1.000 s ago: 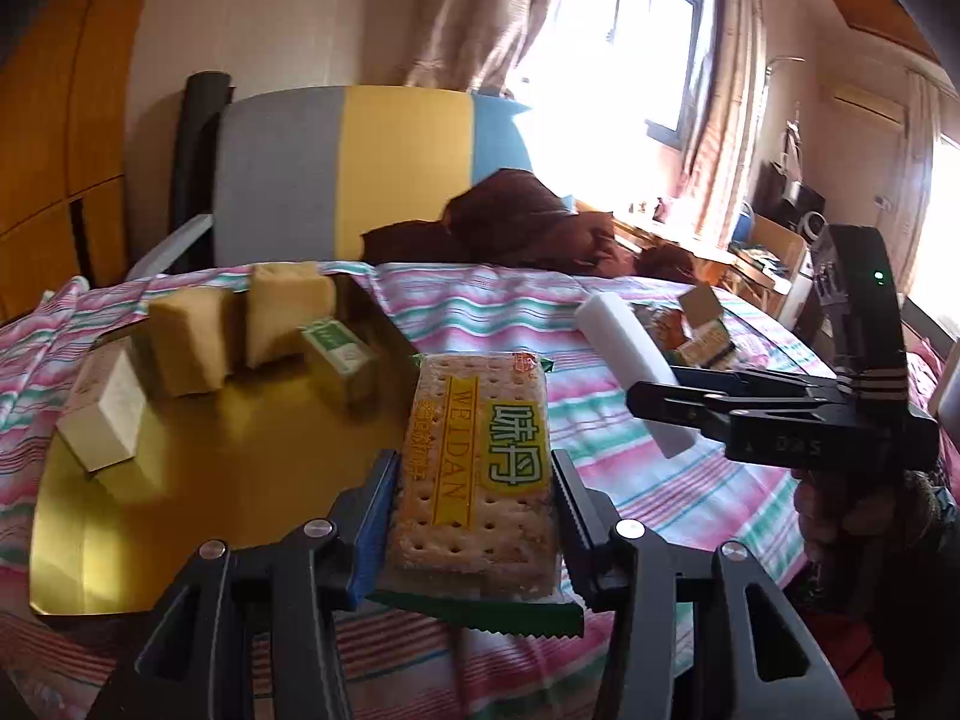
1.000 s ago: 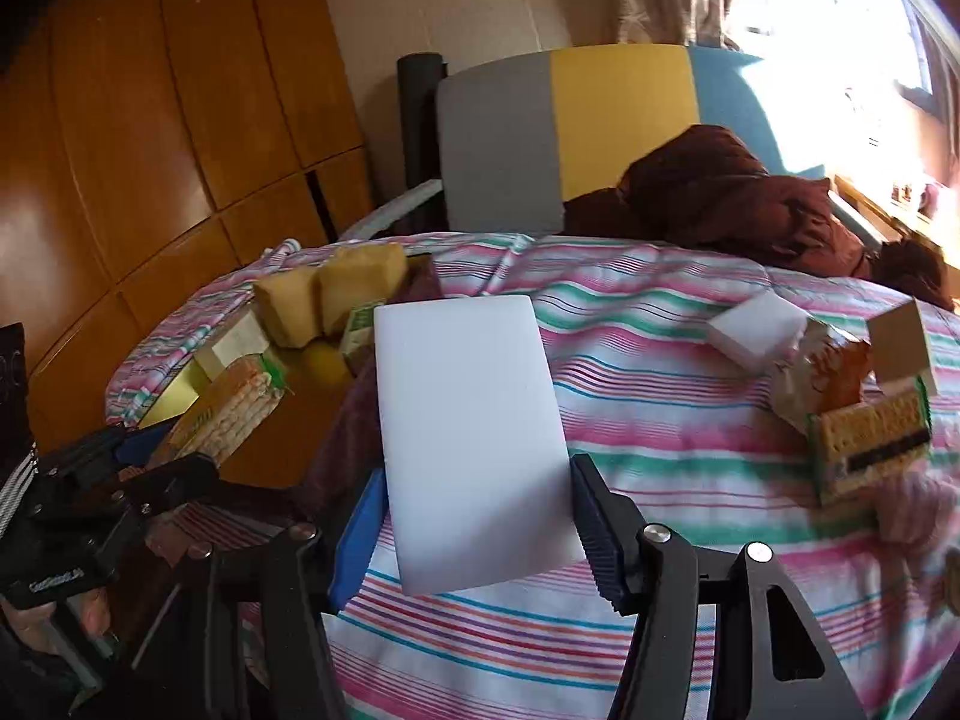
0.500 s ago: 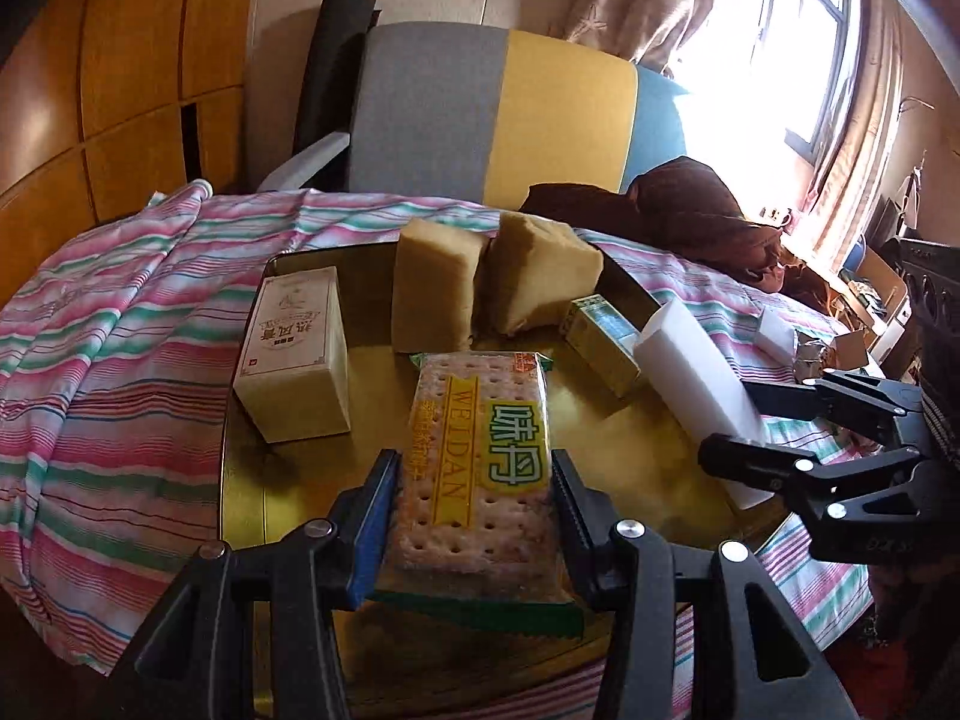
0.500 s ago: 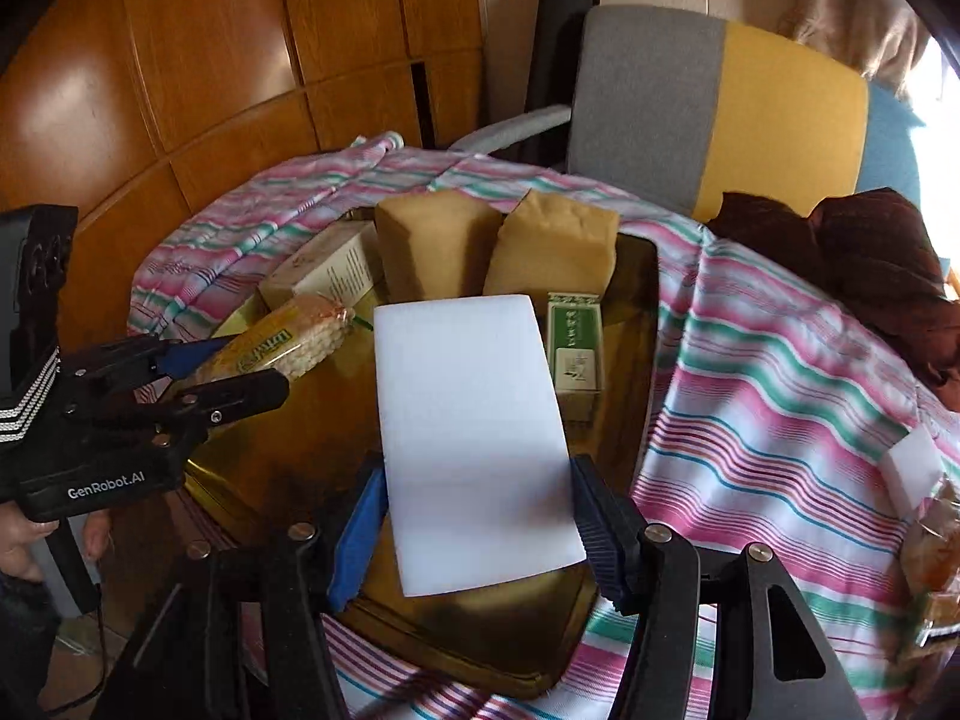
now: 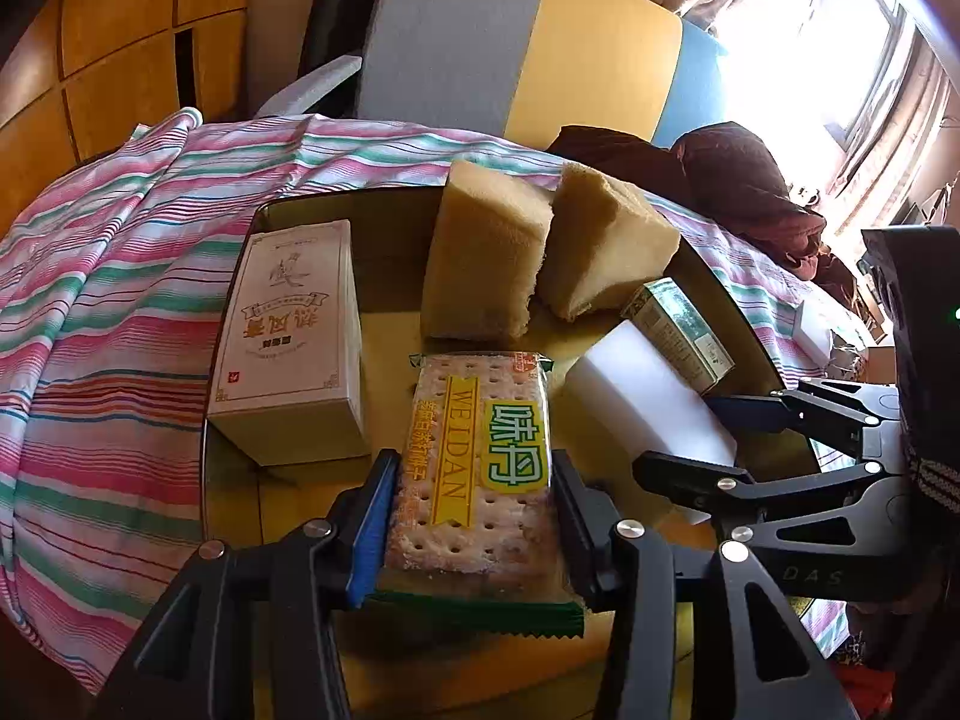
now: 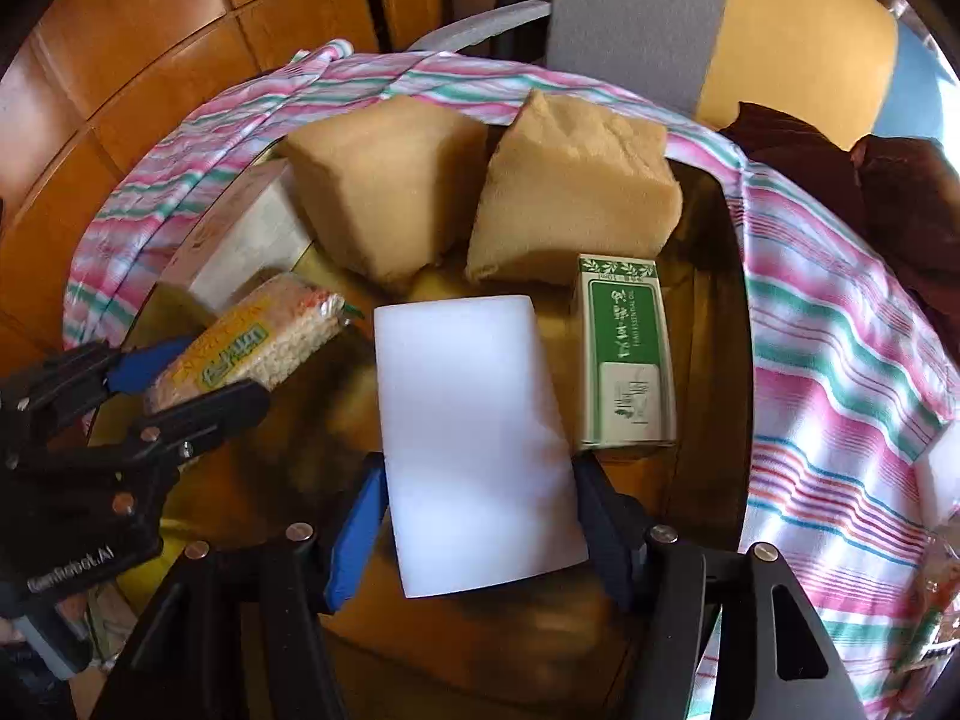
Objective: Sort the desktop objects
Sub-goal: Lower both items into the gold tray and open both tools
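Note:
My left gripper (image 5: 474,516) is shut on a cracker packet (image 5: 480,456) with a yellow and green label, held low over the gold tray (image 5: 288,540). My right gripper (image 6: 480,534) is shut on a white foam block (image 6: 474,438), also over the gold tray (image 6: 702,312). Each tool shows in the other's view: the right gripper (image 5: 690,438) with the white block (image 5: 642,408), the left gripper (image 6: 192,390) with the cracker packet (image 6: 252,342). In the tray stand two tan sponges (image 5: 486,264) (image 5: 606,246), a cream box (image 5: 294,336) and a green box (image 6: 624,348).
The tray lies on a pink, green and white striped cloth (image 5: 108,312). More items lie at the cloth's right edge, among them a white block (image 6: 939,474). A grey, yellow and blue chair back (image 5: 522,48) and dark brown fabric (image 5: 738,180) stand behind. Wood panels fill the left.
Both grippers have swung left from the striped cloth to over the gold tray and come lower, each still holding its item. The sponges and boxes now look much closer.

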`<state>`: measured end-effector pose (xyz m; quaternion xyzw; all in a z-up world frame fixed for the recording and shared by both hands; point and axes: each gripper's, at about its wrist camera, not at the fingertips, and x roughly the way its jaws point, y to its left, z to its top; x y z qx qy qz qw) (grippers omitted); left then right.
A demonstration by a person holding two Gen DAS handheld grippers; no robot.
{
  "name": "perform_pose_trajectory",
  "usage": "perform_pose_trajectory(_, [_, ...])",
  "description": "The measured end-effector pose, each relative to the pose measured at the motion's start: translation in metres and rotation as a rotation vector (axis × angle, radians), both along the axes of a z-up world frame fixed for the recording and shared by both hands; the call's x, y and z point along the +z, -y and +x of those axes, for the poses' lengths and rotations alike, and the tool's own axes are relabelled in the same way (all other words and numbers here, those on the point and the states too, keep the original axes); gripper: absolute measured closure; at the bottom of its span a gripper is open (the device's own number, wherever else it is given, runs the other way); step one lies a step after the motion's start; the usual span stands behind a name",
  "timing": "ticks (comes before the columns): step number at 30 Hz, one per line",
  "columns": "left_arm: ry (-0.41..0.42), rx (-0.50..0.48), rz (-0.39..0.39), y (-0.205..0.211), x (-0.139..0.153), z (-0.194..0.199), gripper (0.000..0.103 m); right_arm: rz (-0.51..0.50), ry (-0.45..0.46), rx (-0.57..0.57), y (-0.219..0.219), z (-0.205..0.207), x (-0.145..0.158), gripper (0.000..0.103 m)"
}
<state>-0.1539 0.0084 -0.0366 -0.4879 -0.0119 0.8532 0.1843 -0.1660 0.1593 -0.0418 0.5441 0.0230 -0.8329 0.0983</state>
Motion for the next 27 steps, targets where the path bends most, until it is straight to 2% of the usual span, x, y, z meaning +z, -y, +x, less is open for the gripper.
perform_pose_trajectory(4, [0.024, 0.024, 0.009, 0.001, -0.006, -0.012, 0.051, -0.070, -0.013, -0.019, -0.002, -0.004, 0.005, 0.030])
perform_pose_trajectory(7, [0.021, 0.046, 0.048, 0.007, -0.005, -0.014, 0.049, -0.136, -0.041, -0.029, -0.009, 0.001, 0.010, 0.029])
perform_pose_trajectory(10, [-0.009, 0.055, 0.066, 0.013, 0.001, -0.007, 0.049, -0.159, -0.083, -0.032, -0.015, 0.009, 0.016, 0.029])
perform_pose_trajectory(17, [-0.104, 0.065, 0.055, 0.017, 0.012, 0.019, 0.049, -0.243, -0.210, -0.063, -0.036, 0.043, 0.032, 0.029])
perform_pose_trajectory(22, [-0.180, 0.016, 0.083, 0.002, 0.025, 0.045, 0.049, -0.279, -0.359, -0.137, -0.058, 0.081, 0.044, 0.029])
perform_pose_trajectory(27, [-0.214, -0.105, 0.123, -0.033, 0.039, 0.067, 0.049, -0.211, -0.501, -0.315, -0.111, 0.132, 0.049, 0.029])
